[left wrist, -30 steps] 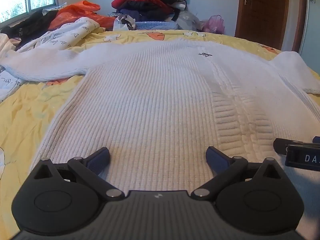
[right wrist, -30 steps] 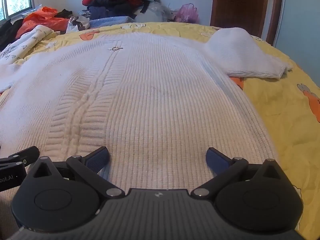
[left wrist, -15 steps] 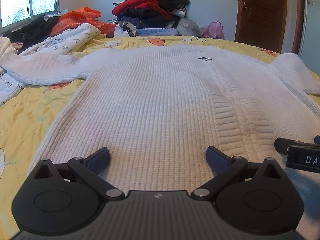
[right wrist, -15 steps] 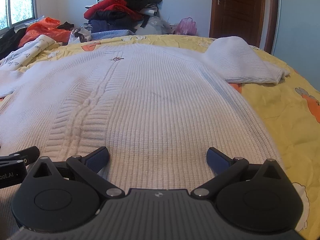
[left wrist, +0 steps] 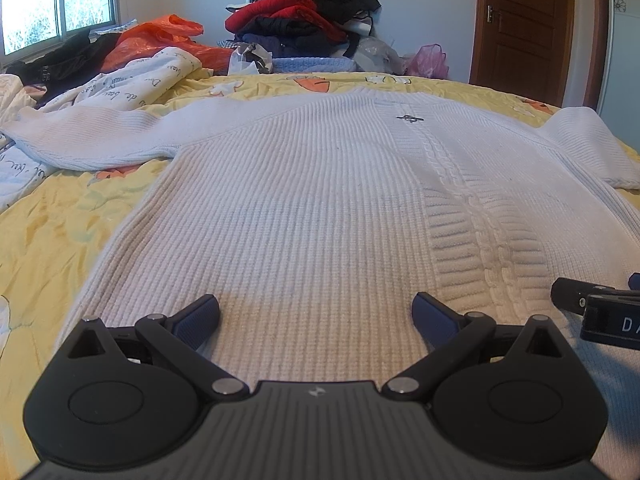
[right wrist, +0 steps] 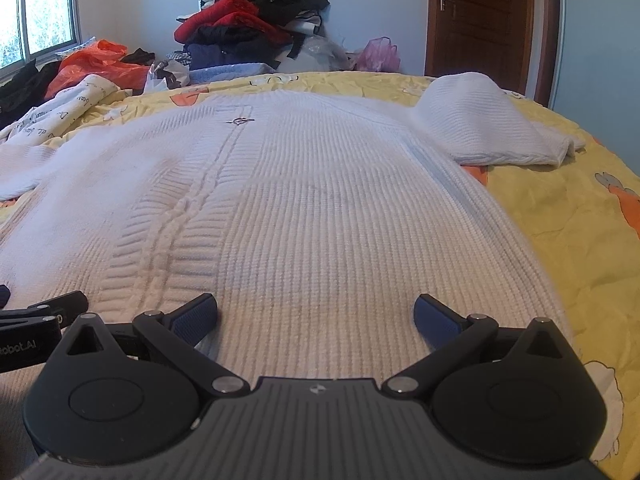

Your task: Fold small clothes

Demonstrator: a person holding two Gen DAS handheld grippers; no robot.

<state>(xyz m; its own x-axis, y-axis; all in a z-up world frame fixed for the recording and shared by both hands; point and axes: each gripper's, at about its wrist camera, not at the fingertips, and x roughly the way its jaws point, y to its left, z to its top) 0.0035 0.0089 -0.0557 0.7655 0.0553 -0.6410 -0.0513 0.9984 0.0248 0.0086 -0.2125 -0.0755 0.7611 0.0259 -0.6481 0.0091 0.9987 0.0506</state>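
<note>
left tongs (left wrist: 316,316) wide open – empty | right tongs (right wrist: 316,316) same | sweater (left wrist: 304,208) hem beneath both

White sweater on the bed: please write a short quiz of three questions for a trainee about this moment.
1. True or false: the left gripper and the right gripper are both open over the hem of the white sweater.
2. Multiple choice: the sweater's right sleeve is A) folded back on itself, B) laid flat across the chest, C) hanging off the bed.
3. Fill in: the sweater lies on a ____ sheet with cartoon prints.

Key: 1 true; 2 A; 3 yellow.
</note>
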